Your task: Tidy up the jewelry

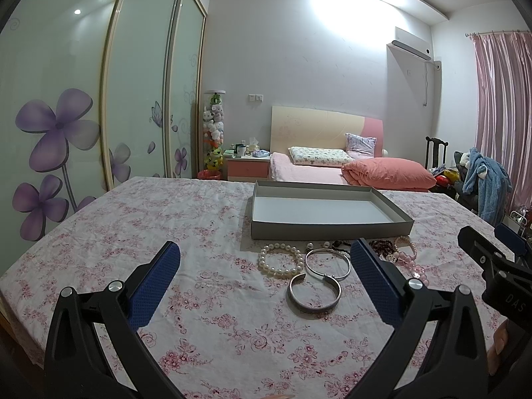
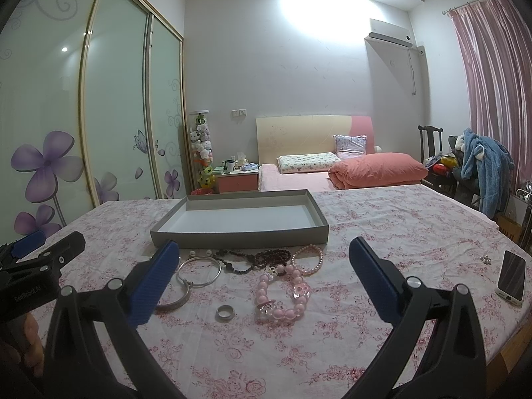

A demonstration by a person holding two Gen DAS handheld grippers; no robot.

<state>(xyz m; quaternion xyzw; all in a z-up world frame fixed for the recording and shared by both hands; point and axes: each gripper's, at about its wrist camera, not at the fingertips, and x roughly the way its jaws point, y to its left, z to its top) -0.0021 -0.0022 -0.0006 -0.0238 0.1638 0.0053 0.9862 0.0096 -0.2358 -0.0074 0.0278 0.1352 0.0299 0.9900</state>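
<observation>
A shallow grey box (image 1: pixel 329 229) (image 2: pixel 239 237) lies empty on the floral tablecloth. In front of it lie a white pearl bracelet (image 1: pixel 282 261), a thin silver bangle (image 1: pixel 327 263) (image 2: pixel 199 272), a wide silver cuff (image 1: pixel 314 293) (image 2: pixel 173 303), dark bead strands (image 2: pixel 252 259), a pink pearl bracelet (image 2: pixel 307 260), a chunky pink bead bracelet (image 2: pixel 282 297) and a silver ring (image 2: pixel 225 312). My left gripper (image 1: pixel 266 259) hangs open above the cloth, the jewelry between its fingers. My right gripper (image 2: pixel 264 256) is open too, over the pink beads.
A phone (image 2: pixel 510 277) lies near the table's right edge, small earrings (image 2: pixel 485 259) beside it. Beyond the table stand a bed (image 1: pixel 332 169), a nightstand (image 1: pixel 247 166), sliding wardrobe doors (image 1: pixel 83 116) at left and a chair with clothes (image 2: pixel 478 169) at right.
</observation>
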